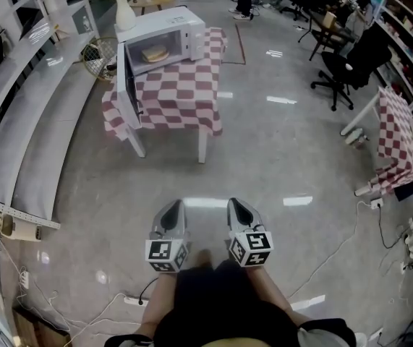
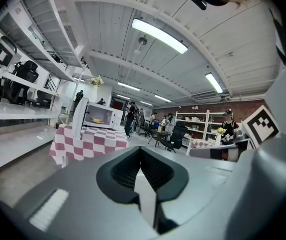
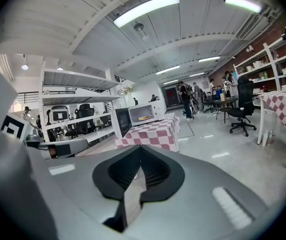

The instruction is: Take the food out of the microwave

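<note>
While the person is standing well back from the table, the grey two-jaw left gripper (image 1: 171, 212) is pointing forward with its jaws pressed together on nothing. Far ahead of it and a little to its left, the white box-shaped microwave (image 1: 171, 36) is sitting on a red-and-white checked tablecloth (image 1: 181, 96), with its door (image 1: 127, 85) hanging wide open. The food (image 1: 155, 52), a flat, pale yellow round piece, is lying inside the open cavity, well beyond either tool. Just beside the left tool, the matching right gripper (image 1: 241, 212) is likewise staying closed and empty. I am guessing the food is light, soft and easily crushed. Whether a plate is lying under it I cannot tell. If so, I would be gripping that rim at the near edge and keeping it level. If not, I would be pinching gently.
</note>
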A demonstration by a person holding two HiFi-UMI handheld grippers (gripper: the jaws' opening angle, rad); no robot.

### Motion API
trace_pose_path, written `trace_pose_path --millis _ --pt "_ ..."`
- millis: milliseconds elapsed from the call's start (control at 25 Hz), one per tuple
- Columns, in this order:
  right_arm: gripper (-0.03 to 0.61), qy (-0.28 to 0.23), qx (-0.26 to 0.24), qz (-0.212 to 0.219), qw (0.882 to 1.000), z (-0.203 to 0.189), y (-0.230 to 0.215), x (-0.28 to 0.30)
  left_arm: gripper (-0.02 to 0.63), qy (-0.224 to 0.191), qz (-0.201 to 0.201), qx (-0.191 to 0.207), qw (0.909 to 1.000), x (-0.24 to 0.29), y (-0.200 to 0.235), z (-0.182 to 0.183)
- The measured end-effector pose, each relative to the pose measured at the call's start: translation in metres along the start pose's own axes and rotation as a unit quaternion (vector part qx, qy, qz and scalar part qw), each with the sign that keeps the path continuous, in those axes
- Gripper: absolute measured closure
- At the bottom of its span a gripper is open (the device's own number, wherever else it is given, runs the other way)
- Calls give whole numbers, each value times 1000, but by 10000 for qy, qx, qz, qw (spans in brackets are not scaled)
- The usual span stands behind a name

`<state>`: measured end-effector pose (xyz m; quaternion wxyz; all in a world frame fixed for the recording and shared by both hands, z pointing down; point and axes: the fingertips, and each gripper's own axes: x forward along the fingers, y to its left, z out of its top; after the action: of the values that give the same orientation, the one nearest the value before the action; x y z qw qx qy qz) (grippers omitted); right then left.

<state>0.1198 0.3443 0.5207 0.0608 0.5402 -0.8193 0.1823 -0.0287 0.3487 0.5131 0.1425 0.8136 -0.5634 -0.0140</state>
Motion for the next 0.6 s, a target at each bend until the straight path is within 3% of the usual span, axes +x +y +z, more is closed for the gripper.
trace_pose_path --millis 600 --pt "577 24 -7 66 10000 4 3 -11 607 100 -104 63 9999 0 -13 -1"
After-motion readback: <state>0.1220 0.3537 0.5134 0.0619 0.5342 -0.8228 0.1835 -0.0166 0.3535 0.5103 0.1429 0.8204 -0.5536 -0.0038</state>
